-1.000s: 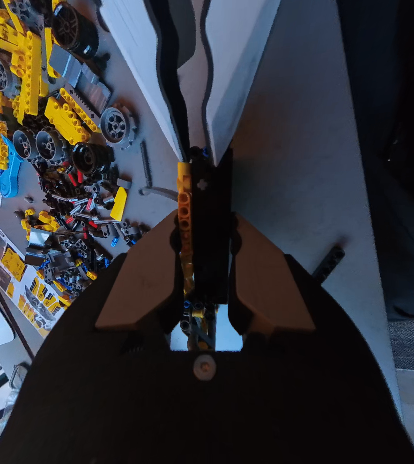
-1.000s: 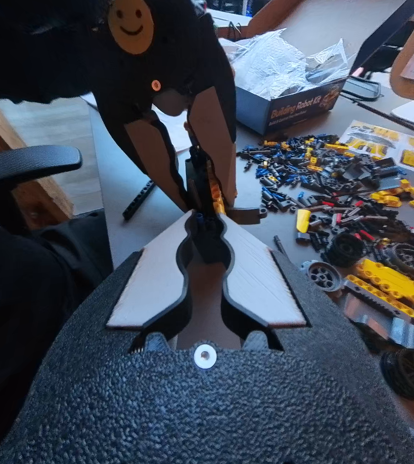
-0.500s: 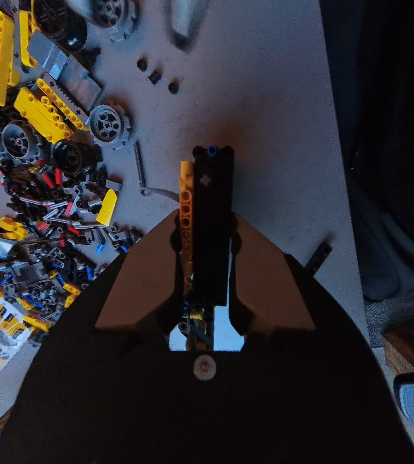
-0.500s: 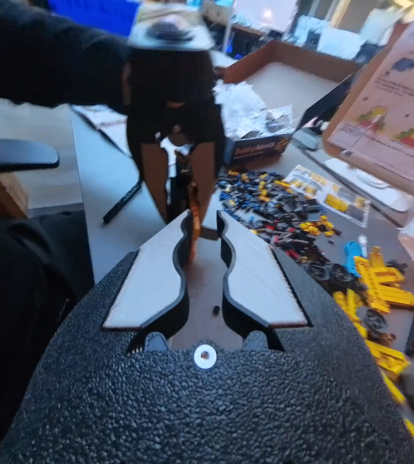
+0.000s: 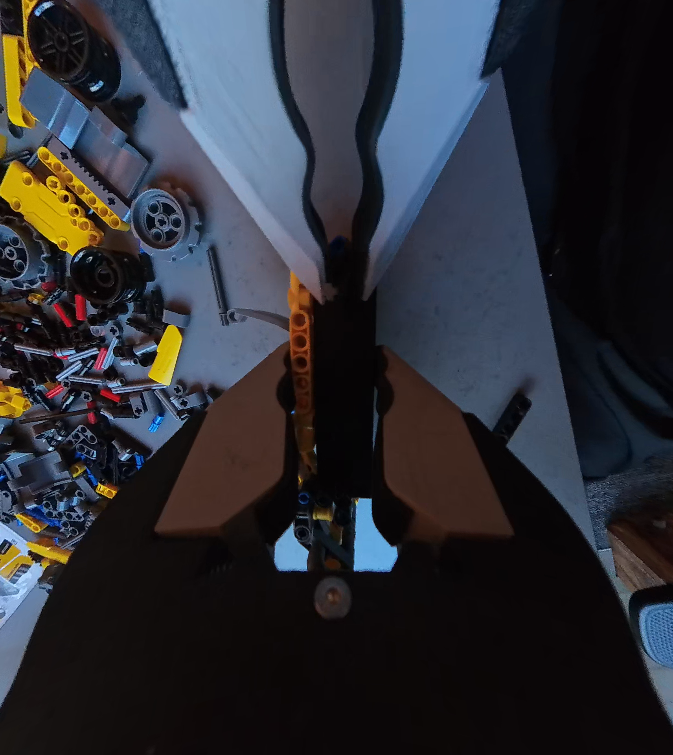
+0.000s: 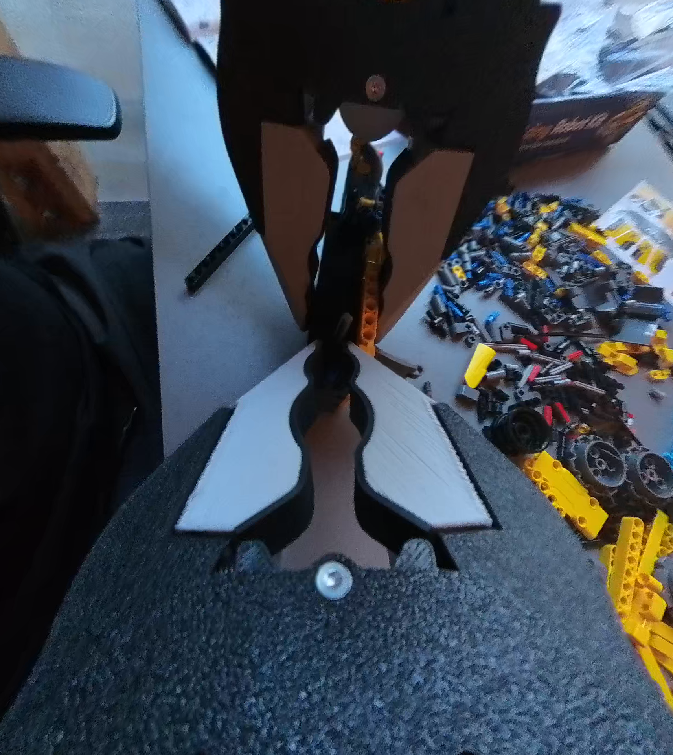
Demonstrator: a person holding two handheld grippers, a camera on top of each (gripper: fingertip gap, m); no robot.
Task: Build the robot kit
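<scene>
My left gripper (image 5: 333, 355) has brown fingers and is shut on a long black and orange-yellow brick assembly (image 5: 343, 367), held above the grey table (image 5: 449, 286). My right gripper (image 6: 333, 347) has white fingers and is closed on the far end of that same assembly (image 6: 333, 369). In the left wrist view the white fingertips (image 5: 314, 269) pinch the assembly's tip, where a small blue pin shows. In the right wrist view the left gripper (image 6: 341, 327) comes down from above and faces mine tip to tip.
A pile of small loose parts (image 5: 81, 367), tyres, a grey wheel hub (image 5: 162, 222) and yellow beams (image 6: 563, 494) covers one side of the table. A long black beam (image 5: 512, 416) lies near the table edge. A sticker sheet (image 6: 653, 245), a box (image 6: 580, 118) and a chair armrest (image 6: 32, 98) are nearby.
The right gripper had drawn back from the assembly half a second ago. It has now returned and closed on the assembly's far end. The left gripper keeps its hold.
</scene>
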